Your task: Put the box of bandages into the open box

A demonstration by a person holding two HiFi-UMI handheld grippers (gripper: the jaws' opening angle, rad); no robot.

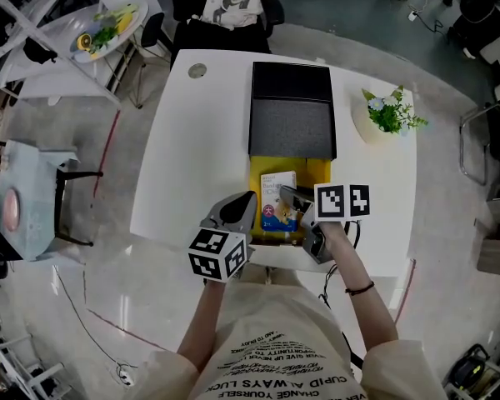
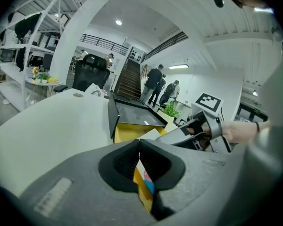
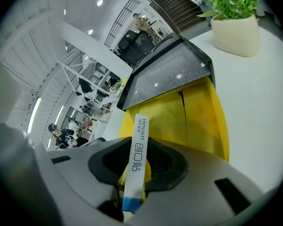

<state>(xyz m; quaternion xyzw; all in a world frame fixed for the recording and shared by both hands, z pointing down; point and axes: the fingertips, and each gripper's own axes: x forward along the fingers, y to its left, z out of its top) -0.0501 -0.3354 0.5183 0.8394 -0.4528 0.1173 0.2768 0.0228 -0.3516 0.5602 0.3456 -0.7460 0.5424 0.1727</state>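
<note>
Right claw (image 3: 137,167) clamps the box of bandages (image 3: 138,147) edge-up, open box (image 3: 200,121) just ahead and below it: I'd lower it flat inside before letting go, with left claw (image 2: 139,166) pinched together, empty, kept clear.

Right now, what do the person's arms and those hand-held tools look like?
The grey plastic left tool and right tool are smooth rounded shells with dark ribbed pads; each bears a white cube with black square markers. Arms are bare below a cream T-shirt with black lettering; a thin dark band circles the right wrist.
</note>
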